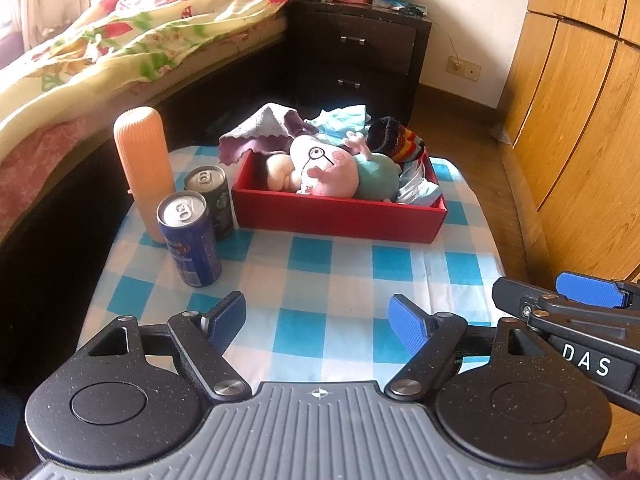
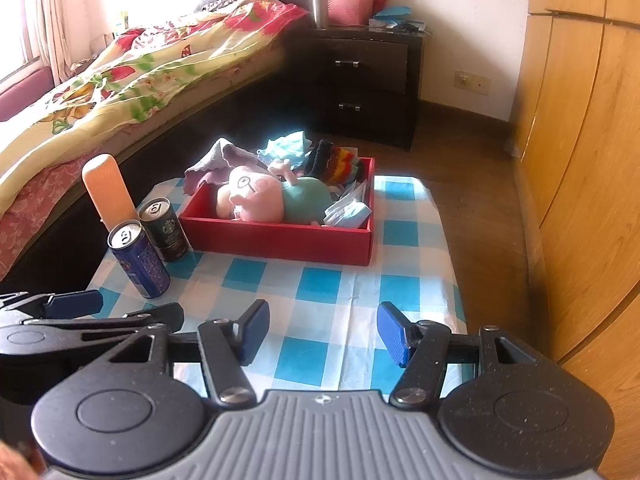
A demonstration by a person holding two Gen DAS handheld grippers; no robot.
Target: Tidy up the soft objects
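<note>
Jaws apart; plush pig [image 1: 324,172] boxed

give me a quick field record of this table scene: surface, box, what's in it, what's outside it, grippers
surface: blue and white checked tablecloth
container: red rectangular cardboard box
in box: pink plush pig toy, black rainbow-striped knit sock, pale blue face masks
draped over box edge: lilac cloth
outside box: blue drink can, dark green drink can, orange ribbed plastic bottle
left gripper: open, empty
right gripper: open, empty
</note>
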